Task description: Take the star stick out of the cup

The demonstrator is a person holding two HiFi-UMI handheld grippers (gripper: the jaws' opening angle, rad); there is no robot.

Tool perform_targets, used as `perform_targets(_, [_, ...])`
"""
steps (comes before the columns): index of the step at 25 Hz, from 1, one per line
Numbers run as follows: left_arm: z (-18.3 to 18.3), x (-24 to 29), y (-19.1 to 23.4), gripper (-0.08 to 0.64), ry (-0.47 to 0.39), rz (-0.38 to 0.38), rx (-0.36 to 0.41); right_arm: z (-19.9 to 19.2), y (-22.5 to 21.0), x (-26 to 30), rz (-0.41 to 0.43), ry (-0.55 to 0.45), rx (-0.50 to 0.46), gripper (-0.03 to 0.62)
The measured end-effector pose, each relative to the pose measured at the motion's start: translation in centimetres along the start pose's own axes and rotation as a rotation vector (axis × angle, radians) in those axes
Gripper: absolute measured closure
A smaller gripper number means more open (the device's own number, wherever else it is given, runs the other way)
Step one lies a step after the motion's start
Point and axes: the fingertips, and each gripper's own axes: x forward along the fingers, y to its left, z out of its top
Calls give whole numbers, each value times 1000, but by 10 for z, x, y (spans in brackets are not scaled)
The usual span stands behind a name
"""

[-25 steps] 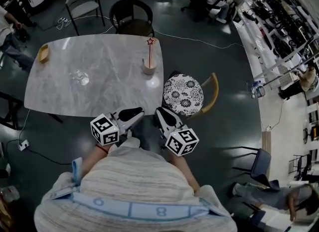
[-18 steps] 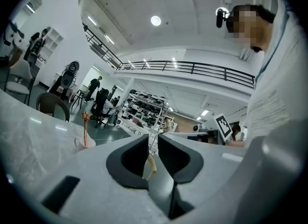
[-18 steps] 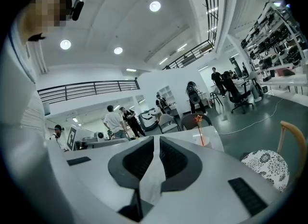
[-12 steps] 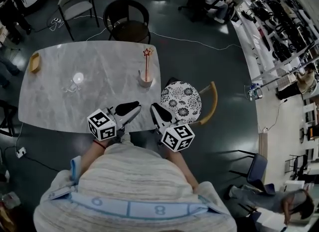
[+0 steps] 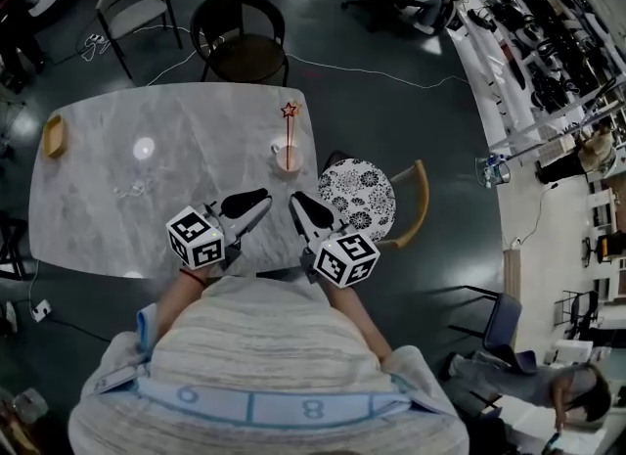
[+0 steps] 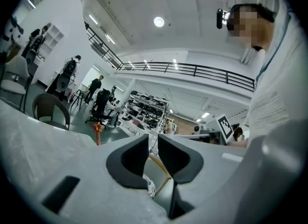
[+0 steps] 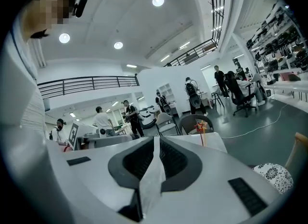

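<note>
The thin star stick [image 5: 289, 132] stands upright in the cup [image 5: 286, 159] near the table's [image 5: 117, 218] right edge, with its red star on top. The left gripper's [image 5: 259, 199] jaws are a narrow gap apart and empty. The right gripper's [image 5: 297, 203] jaws are closed together on nothing.

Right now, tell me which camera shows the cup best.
Head view: the cup shows whole on the table, with the star stick standing in it. Both gripper views show only the stick's star and upper shaft; the cup itself is hidden there.

The cup [image 5: 285, 157] is hidden behind the right gripper [image 7: 155, 140] in its view.
</note>
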Motion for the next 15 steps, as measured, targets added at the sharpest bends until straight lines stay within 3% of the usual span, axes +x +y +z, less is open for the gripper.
perform_targets(15, [-1,22,48,505,-32,147,-38,-4,-53,51,103,147,-63,580])
